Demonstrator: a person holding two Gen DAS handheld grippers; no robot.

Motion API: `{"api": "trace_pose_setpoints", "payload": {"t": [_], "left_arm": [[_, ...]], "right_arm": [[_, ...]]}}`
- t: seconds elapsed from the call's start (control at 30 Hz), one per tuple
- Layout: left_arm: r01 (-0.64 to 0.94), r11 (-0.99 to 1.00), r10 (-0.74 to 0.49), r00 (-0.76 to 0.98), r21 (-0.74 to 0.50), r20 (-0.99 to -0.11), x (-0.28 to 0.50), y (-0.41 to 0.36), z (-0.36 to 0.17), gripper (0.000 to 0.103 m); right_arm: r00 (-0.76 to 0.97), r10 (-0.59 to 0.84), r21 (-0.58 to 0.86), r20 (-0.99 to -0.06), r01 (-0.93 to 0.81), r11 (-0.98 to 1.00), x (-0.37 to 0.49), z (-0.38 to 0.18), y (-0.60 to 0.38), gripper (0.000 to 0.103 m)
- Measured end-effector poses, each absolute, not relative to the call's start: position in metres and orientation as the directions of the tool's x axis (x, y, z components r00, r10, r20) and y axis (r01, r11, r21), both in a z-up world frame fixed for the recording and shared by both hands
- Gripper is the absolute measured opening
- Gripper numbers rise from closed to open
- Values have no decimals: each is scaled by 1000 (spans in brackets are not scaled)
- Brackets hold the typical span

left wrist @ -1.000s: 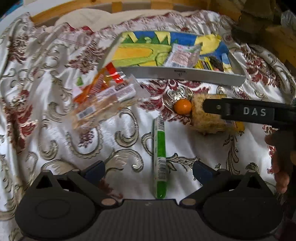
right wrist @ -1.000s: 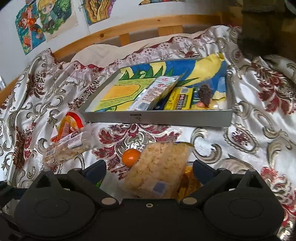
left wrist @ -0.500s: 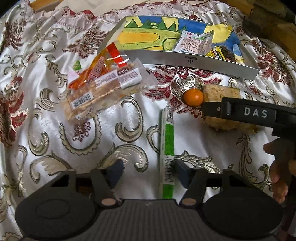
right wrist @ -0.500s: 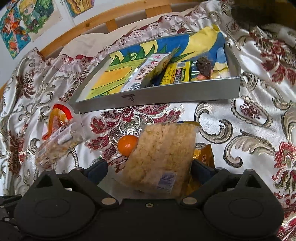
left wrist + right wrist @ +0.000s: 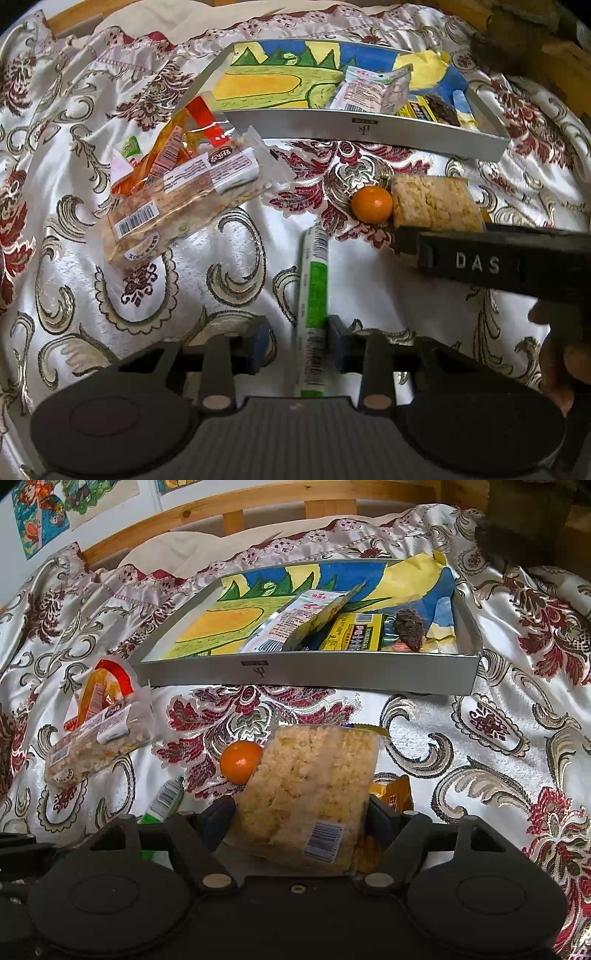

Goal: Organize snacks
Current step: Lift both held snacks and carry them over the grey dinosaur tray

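Observation:
A grey tray (image 5: 369, 127) with a painted lining lies at the back and holds a few snack packets (image 5: 373, 92). My left gripper (image 5: 297, 338) has its jaws around a green and white stick packet (image 5: 314, 280) lying on the bedspread, narrowed but with a gap on the left side. My right gripper (image 5: 301, 818) has its jaws closed against a clear bag of puffed rice cake (image 5: 314, 786); this bag also shows in the left wrist view (image 5: 432, 201). A small orange (image 5: 240, 762) touches the bag's left edge.
A clear bag of nut bars (image 5: 177, 203) lies on an orange packet (image 5: 166, 155) at the left, also seen in the right wrist view (image 5: 92, 742). A yellow packet (image 5: 395, 794) lies under the rice cake. A wooden bed frame (image 5: 258, 498) runs behind.
My left gripper's jaws have narrowed around the green stick packet. My right gripper's jaws have closed in on the rice cake bag, and both grippers moved forward.

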State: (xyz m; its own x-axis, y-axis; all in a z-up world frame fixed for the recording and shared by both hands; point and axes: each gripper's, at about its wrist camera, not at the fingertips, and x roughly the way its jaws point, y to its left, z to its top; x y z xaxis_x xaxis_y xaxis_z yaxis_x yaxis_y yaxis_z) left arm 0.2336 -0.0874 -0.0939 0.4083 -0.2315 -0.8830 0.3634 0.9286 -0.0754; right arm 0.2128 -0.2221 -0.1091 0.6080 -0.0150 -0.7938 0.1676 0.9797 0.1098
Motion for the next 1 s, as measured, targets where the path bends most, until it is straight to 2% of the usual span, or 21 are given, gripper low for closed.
{"api": "trace_pose_setpoints", "payload": {"t": [0.03, 0.1, 0.3, 0.47, 0.7, 1.0], "left_arm": [[359, 929, -241, 403, -89, -883, 234, -86, -93, 20], [327, 936, -256, 390, -127, -884, 235, -81, -91, 19], [174, 920, -391, 329, -352, -860, 238, -59, -90, 18], [198, 931, -361, 398, -305, -844, 230, -60, -78, 18], [188, 930, -368, 480, -316, -796, 219, -54, -56, 18], [176, 926, -366, 627, -333, -688, 213, -42, -30, 18]], "right_arm": [[605, -15, 106, -796, 164, 981, 212, -108, -221, 75], [599, -13, 100, -801, 155, 983, 210, -107, -218, 74], [608, -58, -21, -792, 68, 997, 198, -102, -197, 72], [639, -115, -151, -761, -3, 989, 187, -97, -182, 71], [738, -209, -400, -641, -90, 912, 167, -89, -159, 71], [822, -205, -429, -531, -53, 902, 159, -69, -161, 71]]}}
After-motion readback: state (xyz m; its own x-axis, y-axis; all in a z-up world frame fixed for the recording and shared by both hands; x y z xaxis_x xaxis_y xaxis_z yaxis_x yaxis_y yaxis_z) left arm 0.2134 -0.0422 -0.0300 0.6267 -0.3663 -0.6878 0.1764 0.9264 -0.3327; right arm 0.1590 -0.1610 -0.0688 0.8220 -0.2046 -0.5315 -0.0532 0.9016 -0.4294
